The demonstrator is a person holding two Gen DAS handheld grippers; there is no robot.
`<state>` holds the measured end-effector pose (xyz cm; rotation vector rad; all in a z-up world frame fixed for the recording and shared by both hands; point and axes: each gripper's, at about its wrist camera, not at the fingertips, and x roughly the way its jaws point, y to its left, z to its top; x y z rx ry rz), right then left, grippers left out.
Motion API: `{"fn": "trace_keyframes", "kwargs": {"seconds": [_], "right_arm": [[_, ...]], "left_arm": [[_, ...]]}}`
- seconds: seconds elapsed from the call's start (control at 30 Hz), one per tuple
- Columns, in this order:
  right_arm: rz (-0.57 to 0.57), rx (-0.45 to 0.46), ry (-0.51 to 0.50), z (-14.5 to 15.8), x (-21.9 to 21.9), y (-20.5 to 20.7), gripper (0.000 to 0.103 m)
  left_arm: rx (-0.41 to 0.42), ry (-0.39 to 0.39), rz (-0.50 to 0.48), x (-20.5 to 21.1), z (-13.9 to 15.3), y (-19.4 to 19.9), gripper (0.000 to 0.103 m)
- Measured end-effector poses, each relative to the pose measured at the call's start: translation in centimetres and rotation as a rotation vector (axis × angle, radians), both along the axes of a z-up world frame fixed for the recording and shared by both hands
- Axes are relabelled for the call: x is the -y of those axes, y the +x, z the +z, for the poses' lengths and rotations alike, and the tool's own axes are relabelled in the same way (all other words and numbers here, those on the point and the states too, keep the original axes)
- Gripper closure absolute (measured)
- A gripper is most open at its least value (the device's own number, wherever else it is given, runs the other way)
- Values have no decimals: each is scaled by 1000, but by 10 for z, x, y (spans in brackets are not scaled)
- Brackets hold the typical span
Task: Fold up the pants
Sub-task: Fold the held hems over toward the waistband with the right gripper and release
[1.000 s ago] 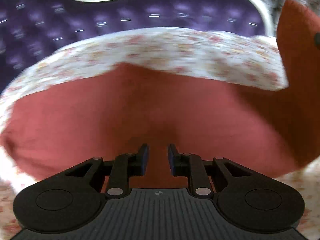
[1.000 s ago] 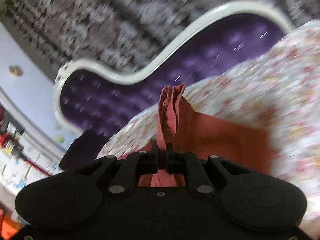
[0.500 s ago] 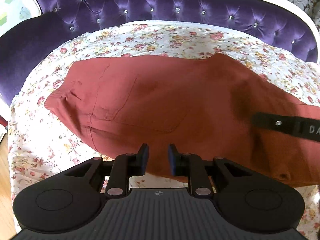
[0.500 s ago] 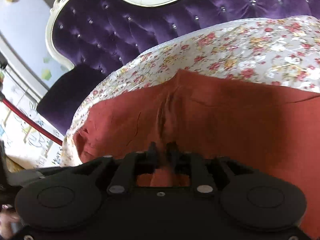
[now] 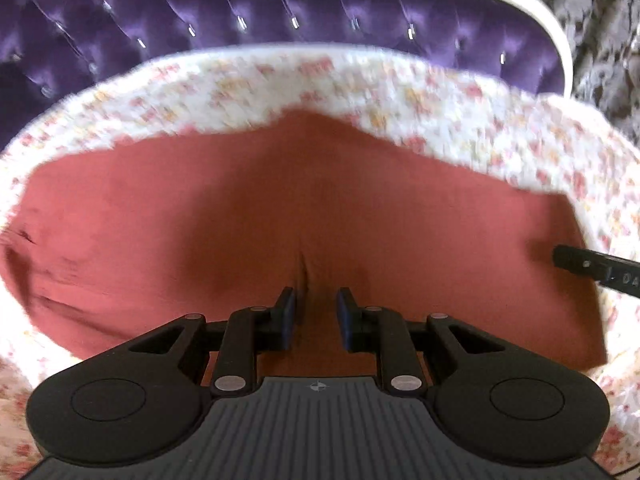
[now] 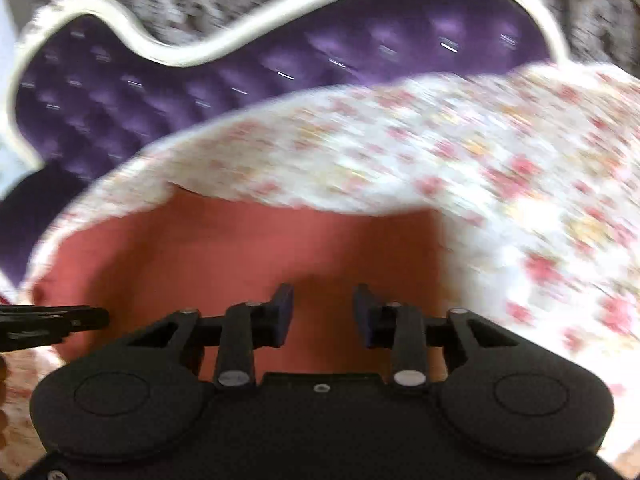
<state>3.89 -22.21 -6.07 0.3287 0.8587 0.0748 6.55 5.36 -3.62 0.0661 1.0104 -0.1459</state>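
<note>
Left wrist view: the left gripper [image 5: 316, 318] hangs low over the rust-red pants [image 5: 248, 216], which lie spread on the floral bedsheet [image 5: 400, 92] in front of the purple tufted headboard [image 5: 280, 12]. Its 2 blue pads stand a little apart with a small raised crease of the fabric between them. Blur hides whether either pad presses on that crease, so I cannot tell whether it grips. At the far right edge a black finger of the right gripper [image 5: 596, 268] reaches in over the right end of the pants. By the look of it, each tool works 1 end of the garment so a fold can be laid evenly.

Right wrist view: the right gripper [image 6: 322, 314] points down at the pants [image 6: 240, 248]. Its jaws stand clearly apart with only flat cloth under the gap and nothing pinched; they have just been closing a little. The pants lie flat here, squared at the far right corner against the bedsheet [image 6: 460, 148]. At the left edge the left gripper's [image 6: 52, 322] finger shows, near the left end. The headboard [image 6: 248, 64] is blurred.
</note>
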Motion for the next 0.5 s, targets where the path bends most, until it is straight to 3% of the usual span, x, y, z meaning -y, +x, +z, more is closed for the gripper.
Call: {"fn": "trace_keyframes", "kwargs": {"seconds": [0.03, 0.07, 0.2, 0.3, 0.37, 0.5], "right_arm": [[-20, 9, -1, -4, 6, -4, 84], [-26, 13, 2, -5, 9, -6, 93], [-35, 19, 12, -3, 9, -8, 92], [-31, 31, 37, -1, 12, -13, 79], [-42, 42, 60, -2, 9, -7, 59], [-85, 63, 8, 1, 6, -9, 49]], "left_arm": [[-11, 18, 2, 3, -8, 1, 81], [8, 28, 1, 4, -12, 0, 80], [16, 37, -14, 3, -7, -3, 80], [22, 18, 18, -13, 3, -3, 79], [38, 27, 54, -27, 9, -2, 76], [60, 76, 159, -64, 16, 1, 71]]}}
